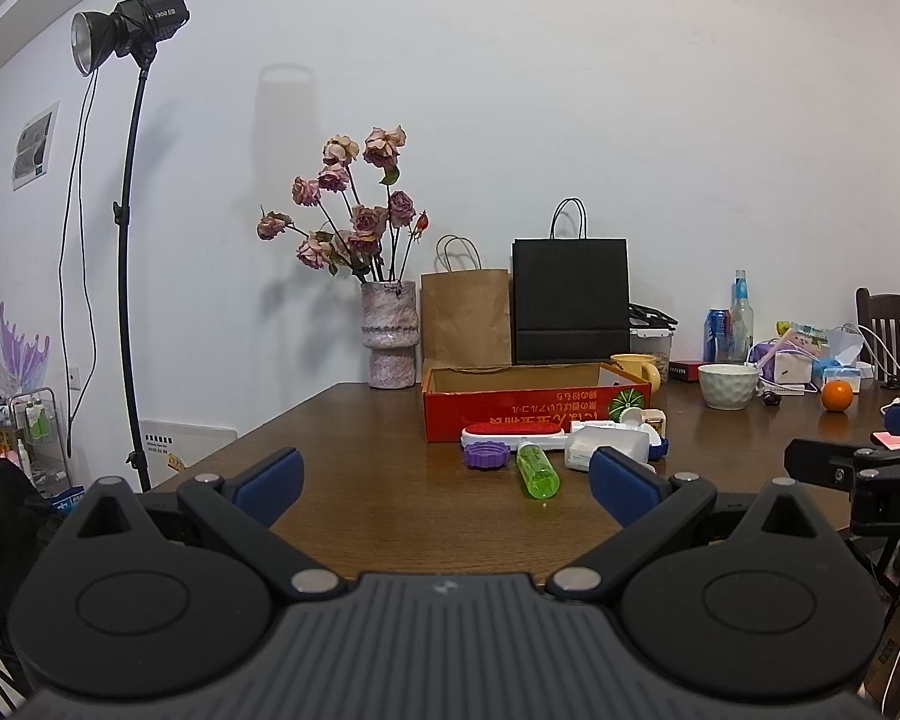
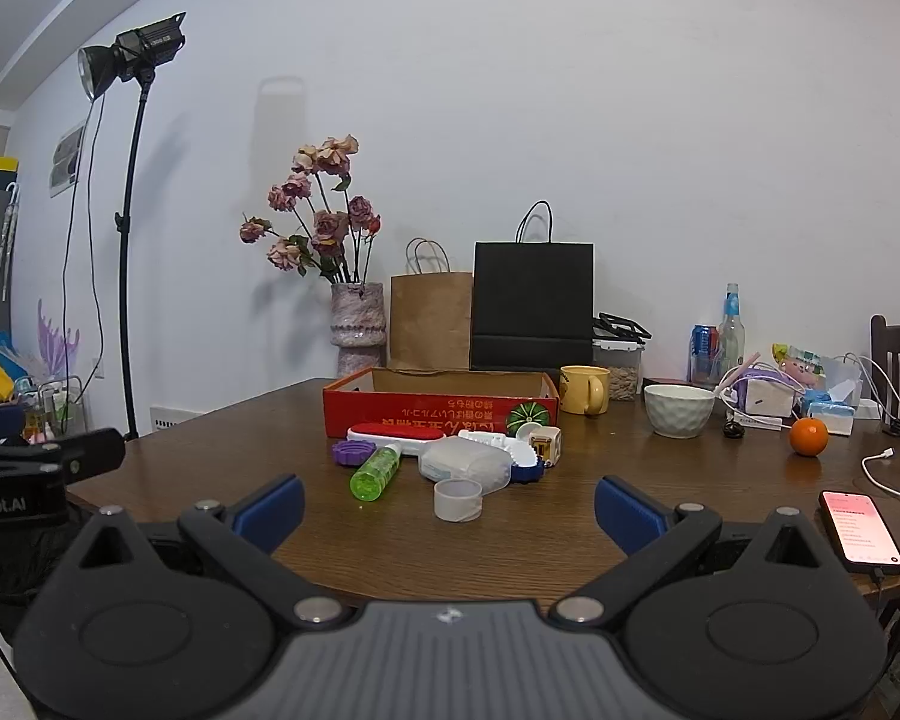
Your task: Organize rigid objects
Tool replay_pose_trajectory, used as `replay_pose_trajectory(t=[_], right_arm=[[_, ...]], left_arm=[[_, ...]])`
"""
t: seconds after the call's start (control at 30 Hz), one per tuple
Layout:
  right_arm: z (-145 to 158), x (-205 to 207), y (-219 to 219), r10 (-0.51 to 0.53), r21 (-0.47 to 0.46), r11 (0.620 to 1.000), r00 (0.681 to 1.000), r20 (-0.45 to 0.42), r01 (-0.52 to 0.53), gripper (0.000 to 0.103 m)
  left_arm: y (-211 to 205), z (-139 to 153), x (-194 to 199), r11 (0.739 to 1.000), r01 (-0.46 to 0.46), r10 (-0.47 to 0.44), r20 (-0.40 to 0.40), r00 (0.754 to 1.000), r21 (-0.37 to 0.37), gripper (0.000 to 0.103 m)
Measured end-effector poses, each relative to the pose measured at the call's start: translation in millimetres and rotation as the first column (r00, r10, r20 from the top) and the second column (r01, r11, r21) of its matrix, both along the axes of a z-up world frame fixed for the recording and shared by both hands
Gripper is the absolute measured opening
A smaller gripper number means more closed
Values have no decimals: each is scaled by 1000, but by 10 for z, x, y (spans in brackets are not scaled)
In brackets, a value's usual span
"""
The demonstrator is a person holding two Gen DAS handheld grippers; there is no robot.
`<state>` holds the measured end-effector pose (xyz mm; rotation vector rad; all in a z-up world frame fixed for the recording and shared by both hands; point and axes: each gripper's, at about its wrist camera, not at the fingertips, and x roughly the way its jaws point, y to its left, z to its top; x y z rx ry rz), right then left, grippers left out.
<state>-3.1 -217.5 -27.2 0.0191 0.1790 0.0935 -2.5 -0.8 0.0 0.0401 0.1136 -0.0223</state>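
A: How do the jaws stand?

B: Both sets are spread wide and grasp nothing. The left gripper (image 1: 447,483) and the right gripper (image 2: 449,504) hang above the near edge of the counter (image 2: 570,516), side by side.

A: And the things to sort?

B: Clustered ahead of the jaws, well clear of them. Nearest the right gripper stands a small translucent cup (image 2: 458,500), roughly centred between its blue fingers (image 2: 270,507). Behind it lies a frosted plastic container (image 2: 465,461); to the left lies a green bottle (image 2: 377,471) with a purple ring-shaped lid (image 2: 354,453) beside it. A red-and-white brush (image 2: 396,435) and a white ridged piece (image 2: 507,447) lie further back.

A: Where does the pile sit relative to the box?

B: Right against the front wall of the open red cardboard box (image 2: 438,411). A yellow mug (image 2: 583,390), white bowl (image 2: 678,410) and orange (image 2: 809,437) stand off to the right.
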Motion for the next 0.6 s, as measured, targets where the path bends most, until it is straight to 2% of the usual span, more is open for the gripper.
replay_pose_trajectory(t=[0.6], right_arm=[[2,-17,18,5,1,1000,1000,-3,-5,103]], left_arm=[[-23,-15,-3,1000,-1,1,4,1000,3,103]])
